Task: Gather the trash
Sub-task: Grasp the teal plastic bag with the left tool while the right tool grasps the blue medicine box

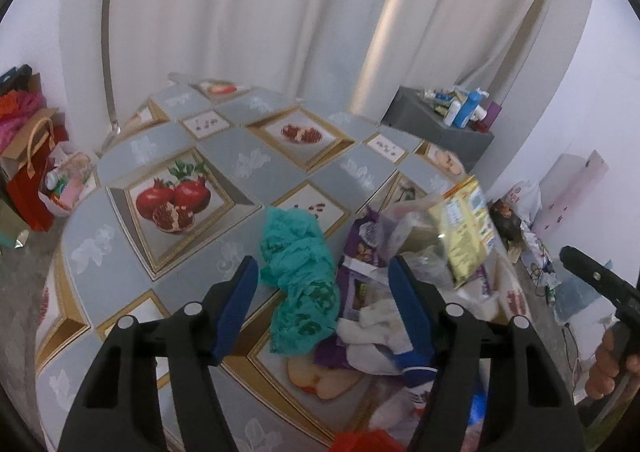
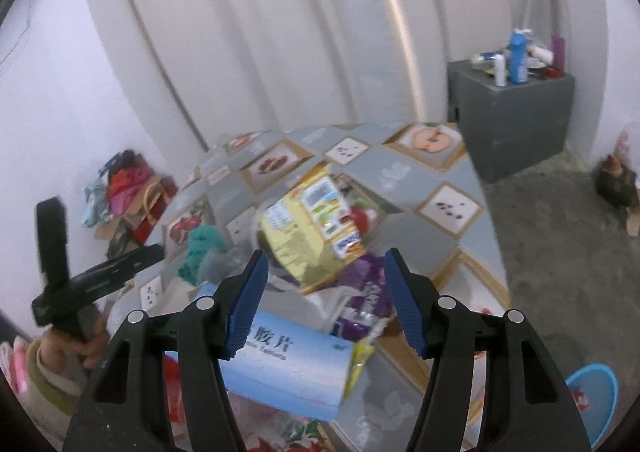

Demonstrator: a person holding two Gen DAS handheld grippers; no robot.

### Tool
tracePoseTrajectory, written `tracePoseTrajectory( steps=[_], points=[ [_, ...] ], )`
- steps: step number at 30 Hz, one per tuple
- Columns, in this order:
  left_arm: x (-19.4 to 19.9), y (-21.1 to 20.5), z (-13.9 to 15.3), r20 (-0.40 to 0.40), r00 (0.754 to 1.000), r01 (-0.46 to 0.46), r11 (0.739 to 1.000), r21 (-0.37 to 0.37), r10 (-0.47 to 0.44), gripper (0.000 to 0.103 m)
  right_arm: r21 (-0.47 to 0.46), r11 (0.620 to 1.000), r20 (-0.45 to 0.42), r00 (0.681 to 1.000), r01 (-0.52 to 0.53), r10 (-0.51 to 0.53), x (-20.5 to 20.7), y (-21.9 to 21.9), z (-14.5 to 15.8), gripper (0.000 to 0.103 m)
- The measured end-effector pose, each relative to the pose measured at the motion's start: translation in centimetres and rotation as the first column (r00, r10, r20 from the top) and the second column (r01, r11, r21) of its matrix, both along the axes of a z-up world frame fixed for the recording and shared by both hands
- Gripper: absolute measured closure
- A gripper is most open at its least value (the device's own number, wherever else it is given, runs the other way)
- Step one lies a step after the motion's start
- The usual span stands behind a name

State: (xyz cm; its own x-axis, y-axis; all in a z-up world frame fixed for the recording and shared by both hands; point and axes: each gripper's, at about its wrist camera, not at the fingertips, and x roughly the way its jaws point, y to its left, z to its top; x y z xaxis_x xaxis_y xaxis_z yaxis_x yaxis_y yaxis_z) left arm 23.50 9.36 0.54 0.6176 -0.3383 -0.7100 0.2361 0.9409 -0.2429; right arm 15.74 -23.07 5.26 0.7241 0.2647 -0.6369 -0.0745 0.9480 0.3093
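A heap of trash lies on the table with the fruit-print cloth point(image 1: 224, 155). In the left wrist view my left gripper point(image 1: 324, 272) is open above a crumpled teal wrapper point(image 1: 298, 276), with purple packets point(image 1: 360, 248), white crumpled paper point(image 1: 372, 326) and a yellow snack bag point(image 1: 466, 228) to its right. In the right wrist view my right gripper point(image 2: 326, 266) is open and empty over the yellow snack bag point(image 2: 316, 232), a purple packet point(image 2: 366, 292) and a light blue medicine box point(image 2: 296, 364).
A grey cabinet point(image 2: 512, 119) with bottles stands beyond the table's far right corner. Gift bags point(image 1: 32, 155) sit on the floor at the left. A blue bin point(image 2: 592, 400) is on the floor at the right. White curtains hang behind.
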Motion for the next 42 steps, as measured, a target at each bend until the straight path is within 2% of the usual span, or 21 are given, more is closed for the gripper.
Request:
tracePoseTrajectory(
  steps=[8, 11, 15, 21, 29, 36, 42],
  points=[
    [2.0, -0.8, -2.4, -0.06, 0.998, 0.019, 0.999, 0.038, -0.016, 0.048, 0.008, 0.999, -0.016, 0.999, -0.044, 0.044, -0.6, 0.7, -0.7, 0.045],
    [2.6, -1.1, -3.2, -0.087, 0.996, 0.024, 0.998, 0.057, -0.018, 0.055, 0.009, 0.999, -0.016, 0.999, -0.04, 0.04, -1.1, 0.5, -0.5, 0.045],
    [2.7, -1.2, -4.1, -0.112, 0.994, 0.026, 0.996, 0.079, -0.017, 0.07, 0.009, 1.0, -0.014, 1.0, -0.023, 0.023, -1.5, 0.1, -0.4, 0.045],
    [1.7, -0.4, -4.1, -0.108, 0.994, 0.026, 0.996, 0.081, -0.017, 0.076, 0.031, 1.0, -0.021, 1.0, -0.002, 0.002, -2.6, -0.2, -0.3, 0.045],
    [-3.2, 2.5, -3.0, -0.129, 0.991, 0.056, 0.995, 0.077, -0.046, 0.075, 0.025, 1.0, -0.041, 0.999, 0.013, -0.012, -5.1, 0.4, -0.5, 0.045],
    [-8.3, 4.6, -2.9, -0.159, 0.986, 0.059, 0.997, 0.043, -0.052, 0.074, 0.01, 1.0, -0.052, 0.999, -0.008, 0.009, -6.6, 1.5, -0.9, 0.045],
    [-9.2, 5.1, -2.1, -0.134, 0.99, 0.042, 0.999, 0.026, -0.038, 0.064, -0.009, 0.999, -0.035, 0.998, -0.044, 0.044, -6.4, 2.6, -0.4, 0.045]
  ],
)
